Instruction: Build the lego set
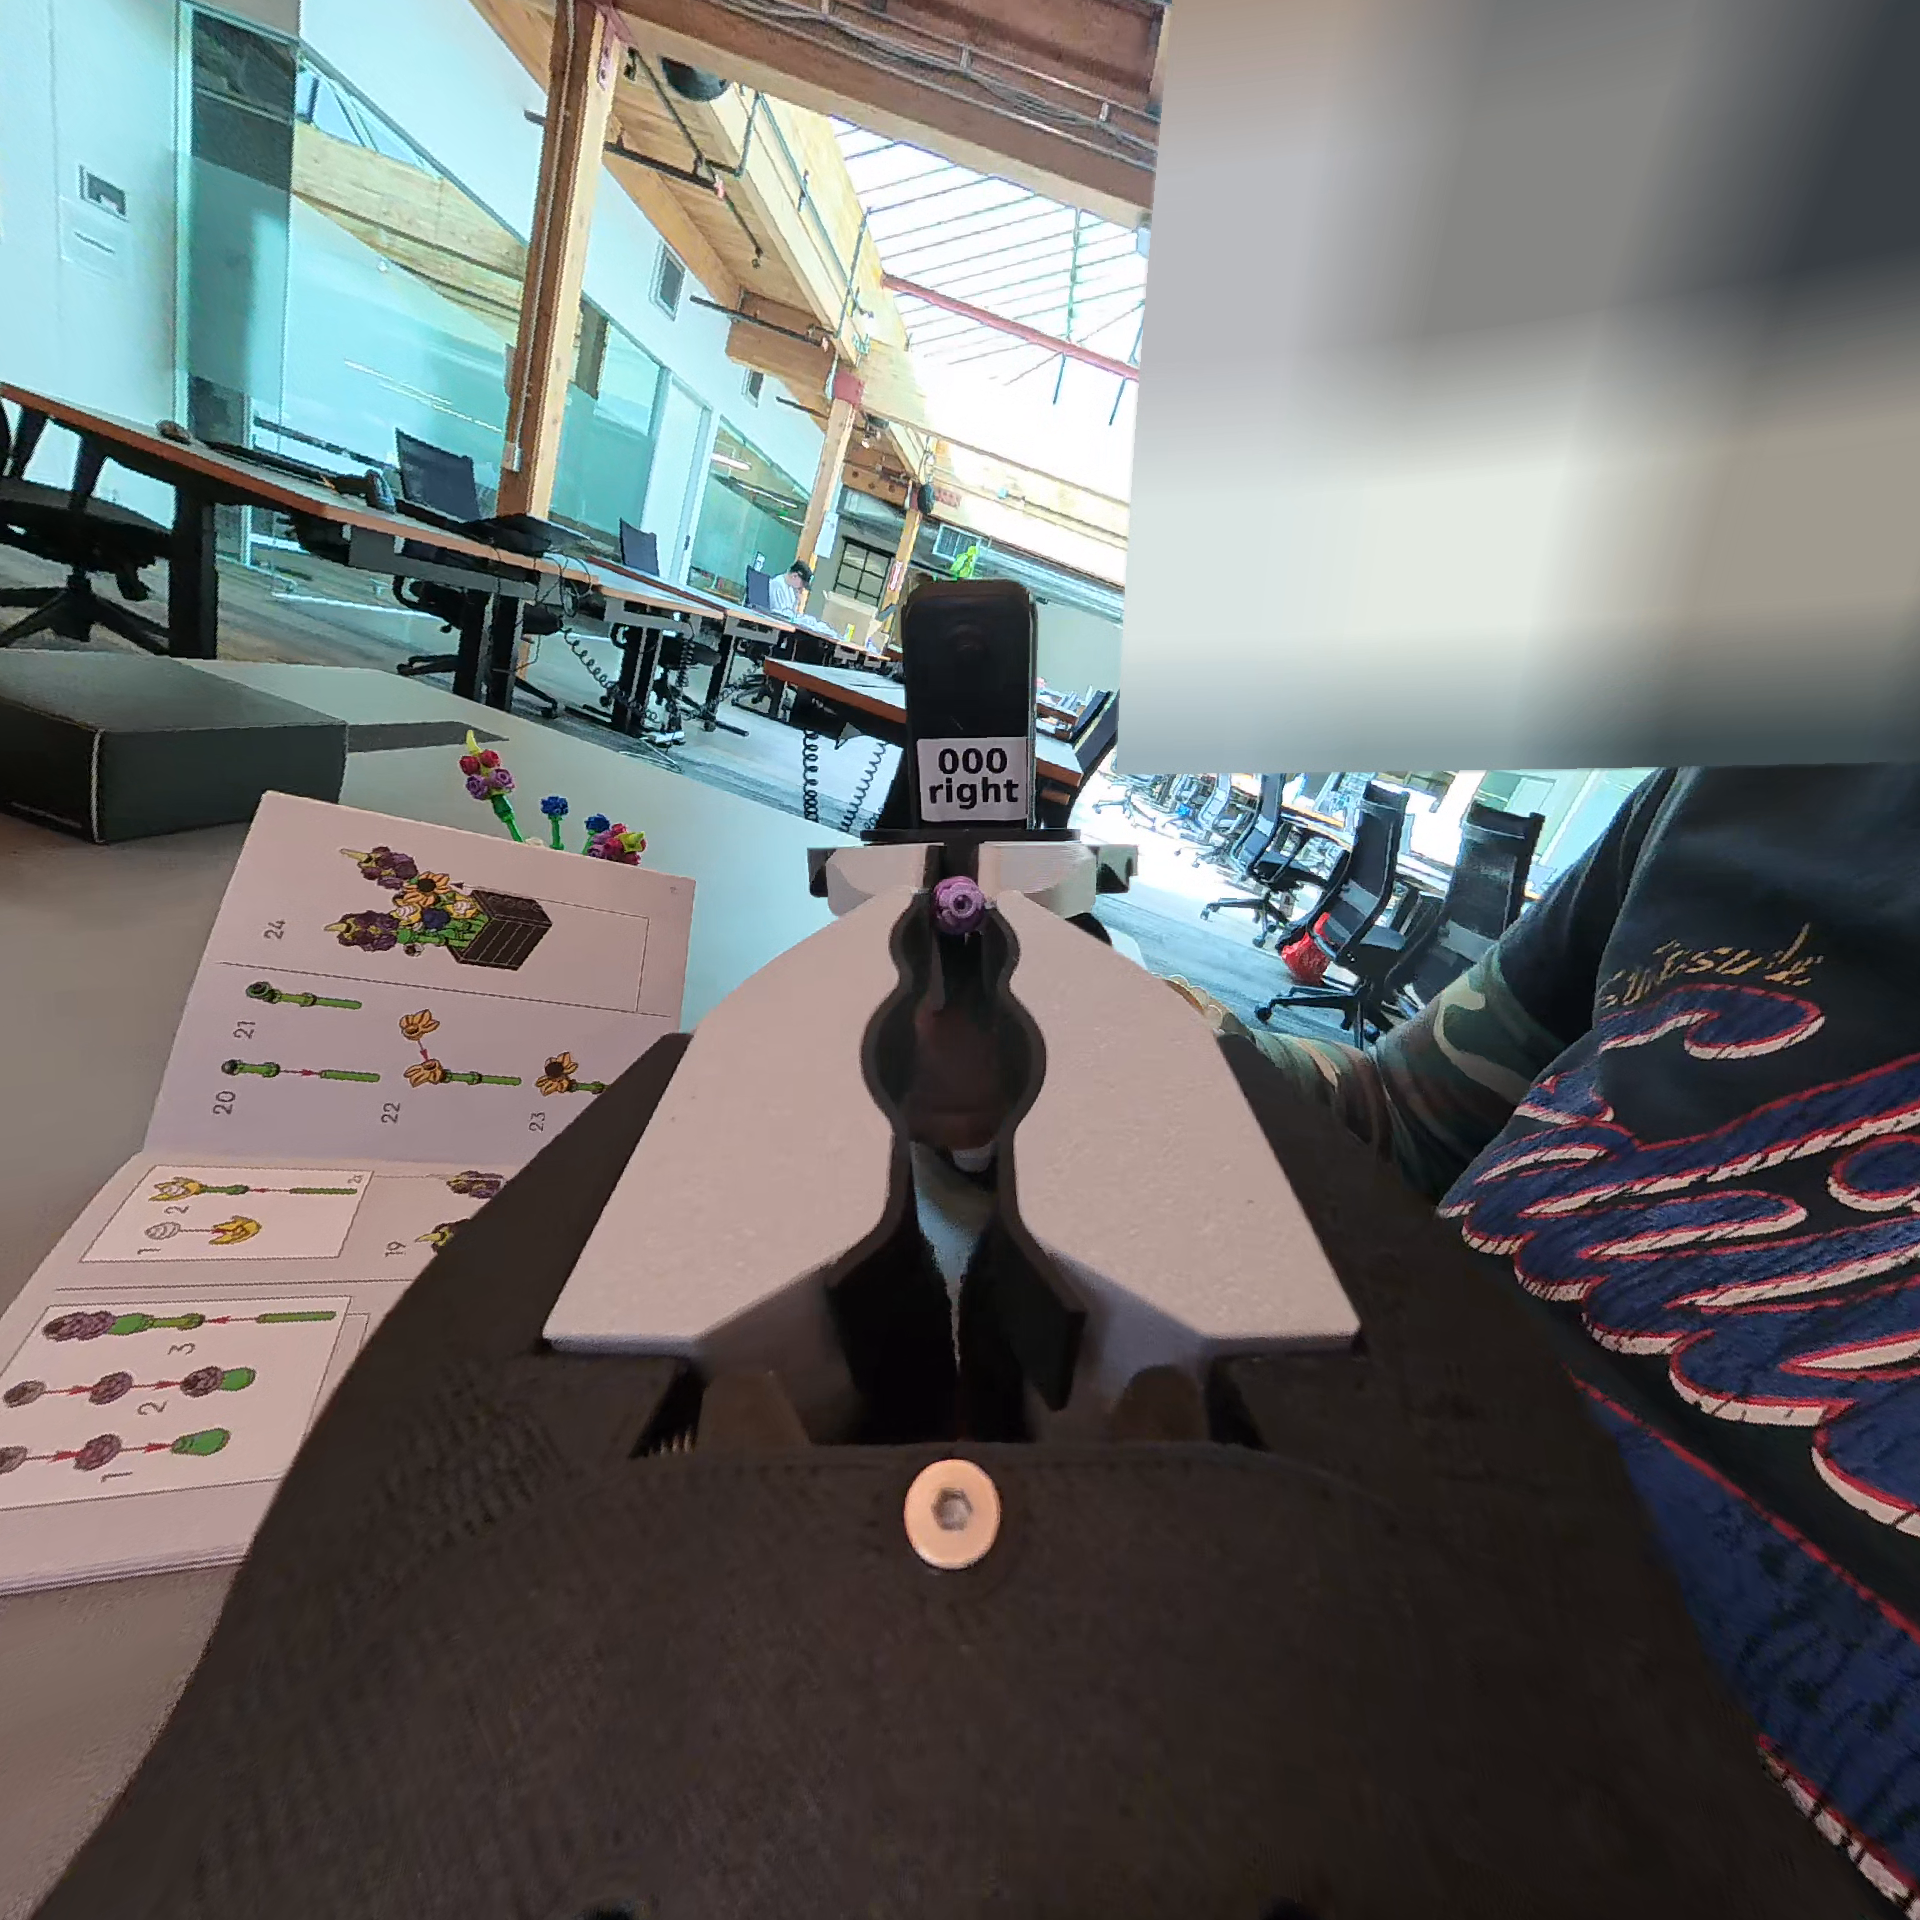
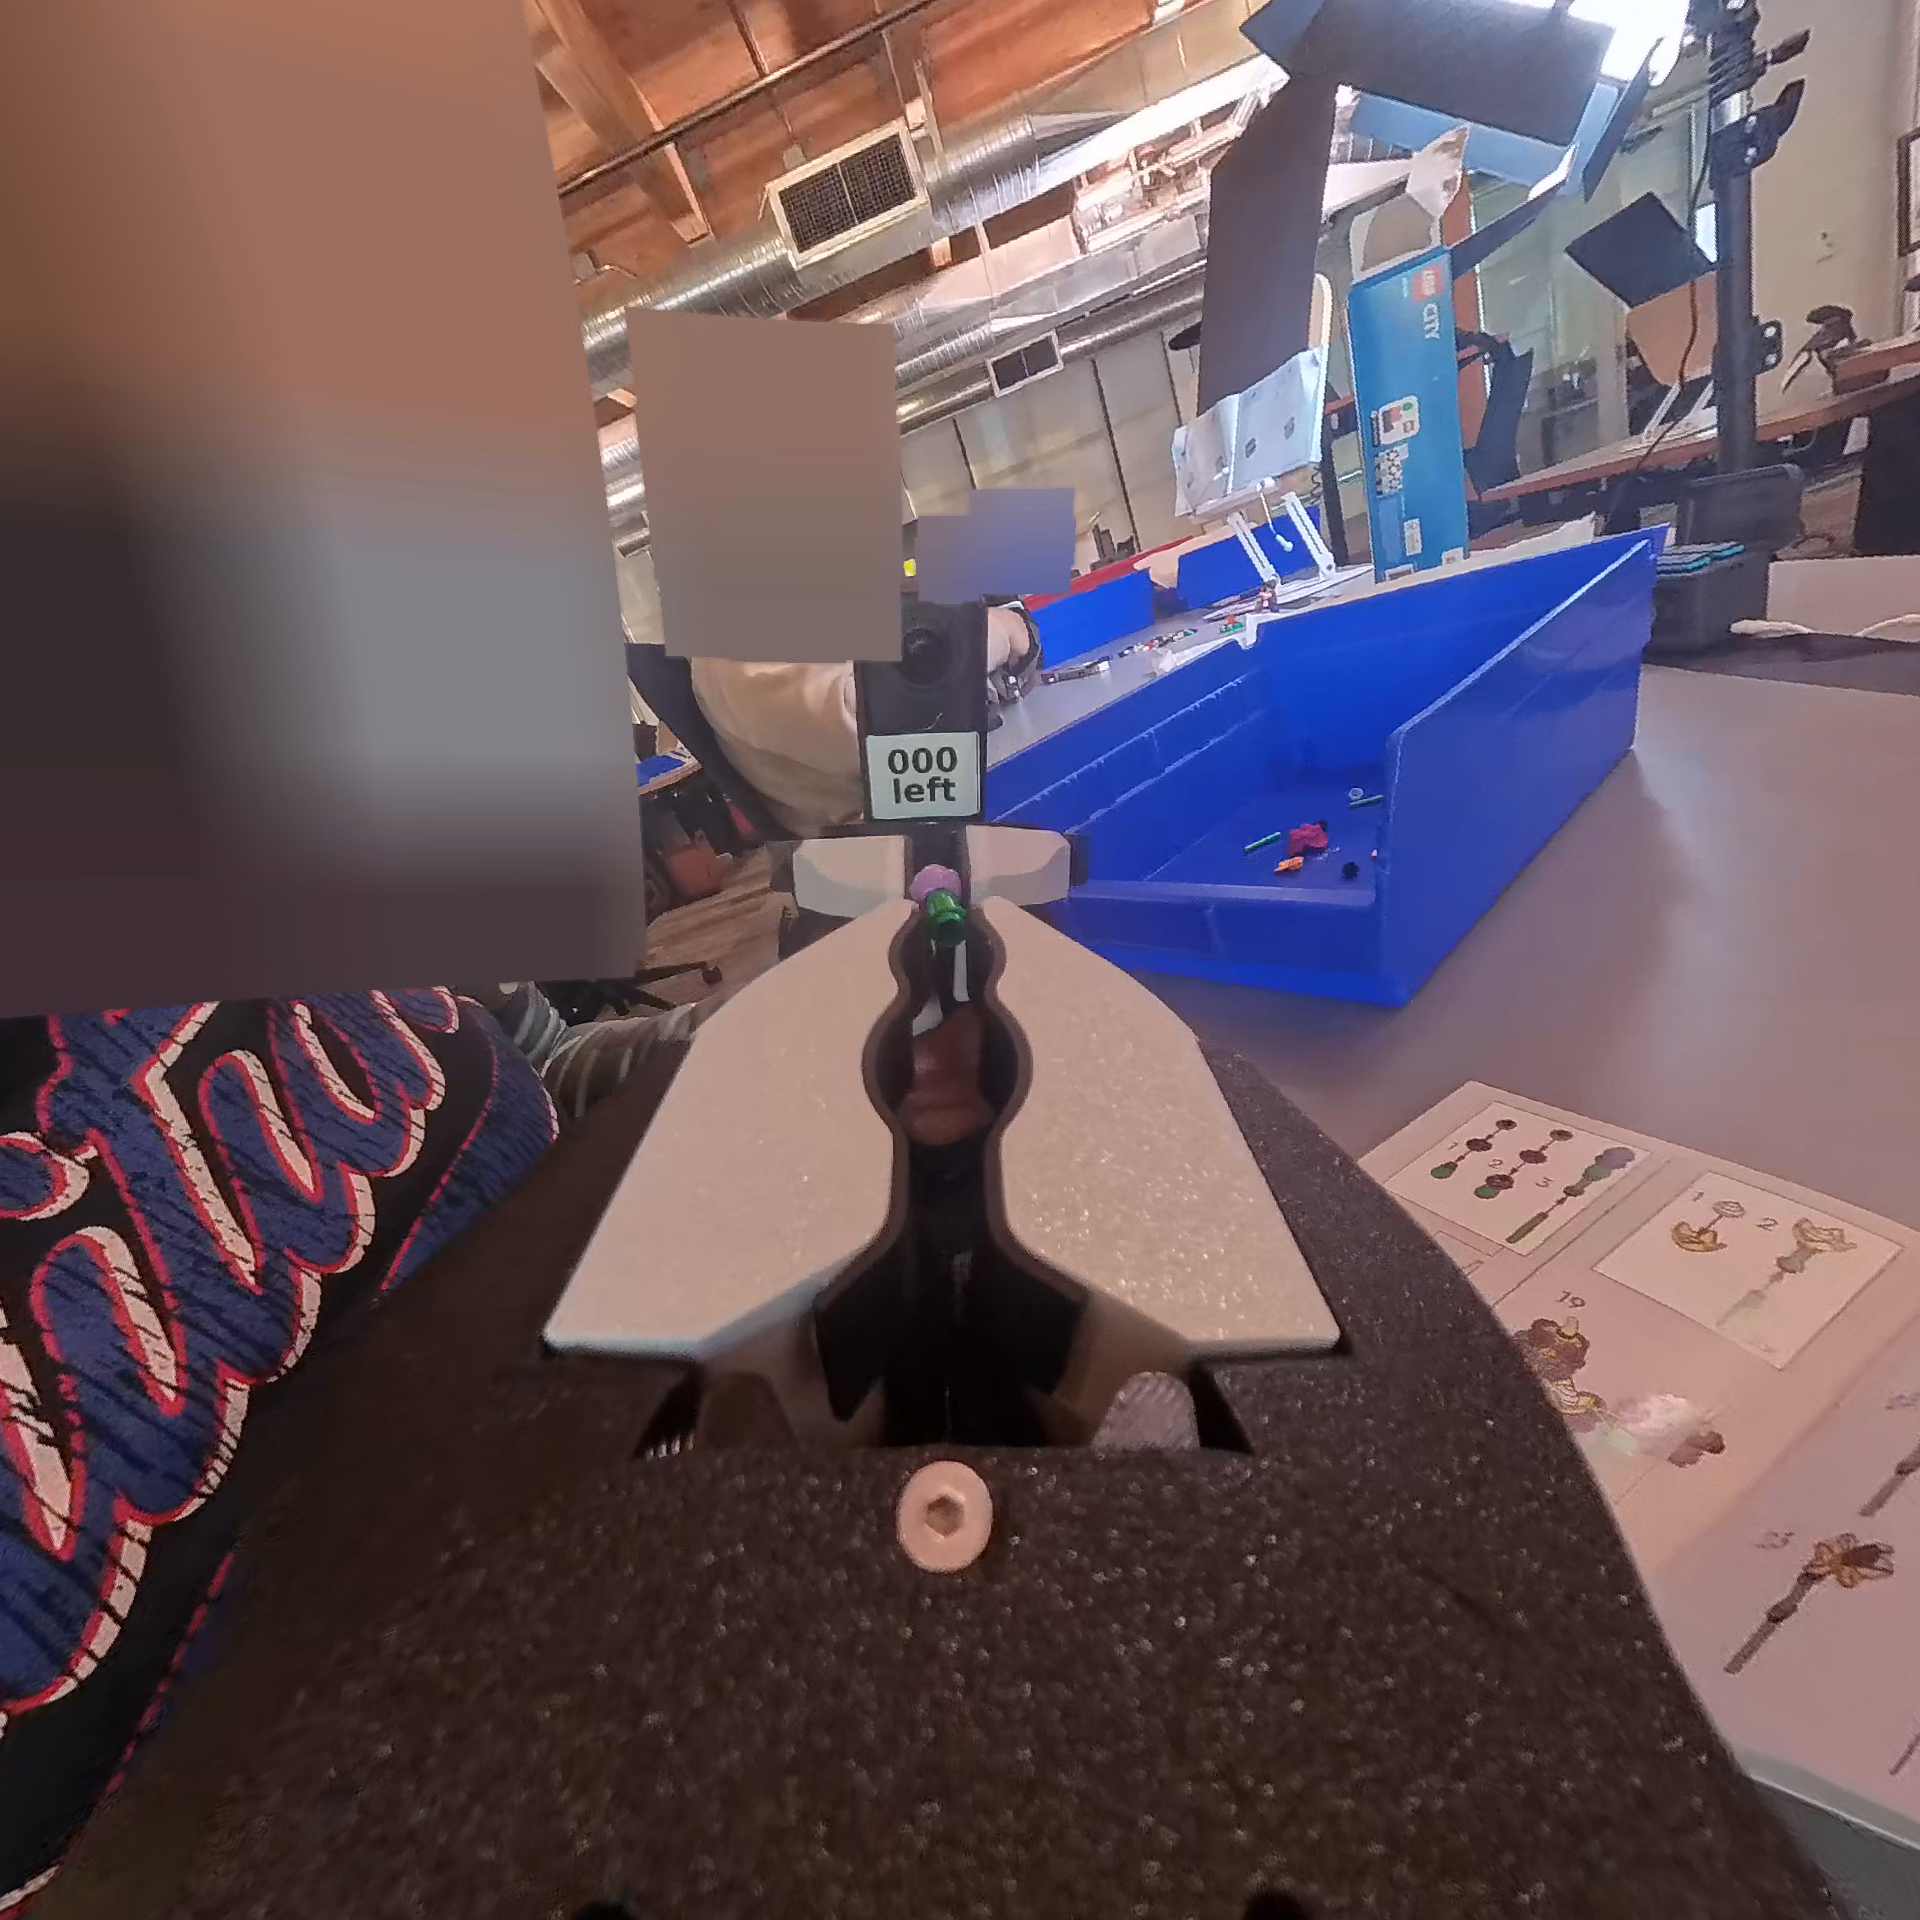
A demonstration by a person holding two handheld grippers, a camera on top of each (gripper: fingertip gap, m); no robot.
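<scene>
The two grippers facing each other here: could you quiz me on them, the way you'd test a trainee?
1. True or false: the left gripper and the right gripper meet tip to tip above the table.
2. What does each gripper pinch?
A. Left a purple flower piece, right a green stem piece
B. Both hold yellow petals
C. Neither holds anything
3. Fill in: loose pieces lie in the ____ bin beyond the instruction booklet.

Key: 1 true; 2 A; 3 blue.
</scene>
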